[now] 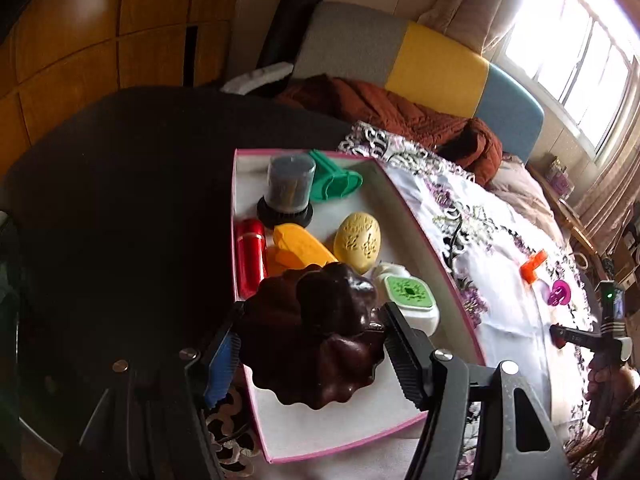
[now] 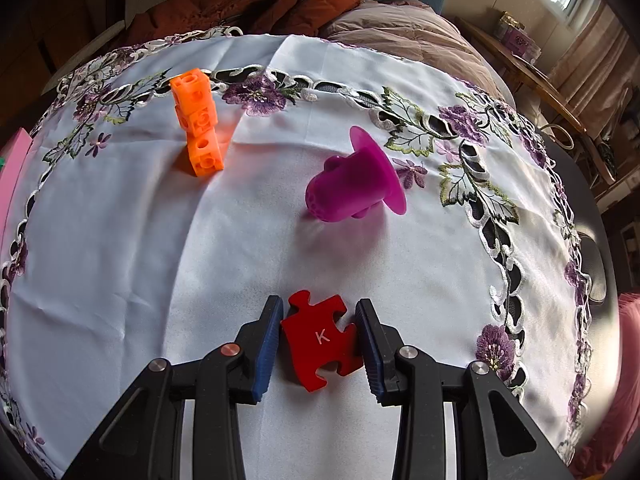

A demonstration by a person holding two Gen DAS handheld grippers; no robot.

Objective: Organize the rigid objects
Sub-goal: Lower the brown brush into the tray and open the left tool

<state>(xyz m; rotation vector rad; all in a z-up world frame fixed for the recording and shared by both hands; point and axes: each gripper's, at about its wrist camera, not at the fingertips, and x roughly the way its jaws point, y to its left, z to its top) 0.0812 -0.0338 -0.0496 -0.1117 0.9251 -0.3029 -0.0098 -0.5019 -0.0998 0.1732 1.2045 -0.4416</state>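
Note:
My left gripper (image 1: 308, 344) is shut on a dark brown fluted mould (image 1: 316, 332) and holds it over the near end of a pink-edged white box (image 1: 404, 200). The box holds a red cylinder (image 1: 251, 256), a yellow egg (image 1: 357, 241), an orange piece (image 1: 298, 248), a green-topped white case (image 1: 408, 296), a green cutter (image 1: 334, 178) and a capped tub (image 1: 288, 192). My right gripper (image 2: 318, 338) is shut on a red puzzle piece marked K (image 2: 322, 338) at the white cloth. An orange block stack (image 2: 197, 132) and a purple funnel-shaped piece (image 2: 356, 180) lie beyond it.
The embroidered white cloth (image 2: 160, 260) covers a dark round table (image 1: 120, 200). A bed with a brown quilt (image 1: 400, 112) and a colourful headboard stands behind. The right gripper also shows in the left wrist view (image 1: 560, 336). A side table (image 2: 532, 68) stands at the right.

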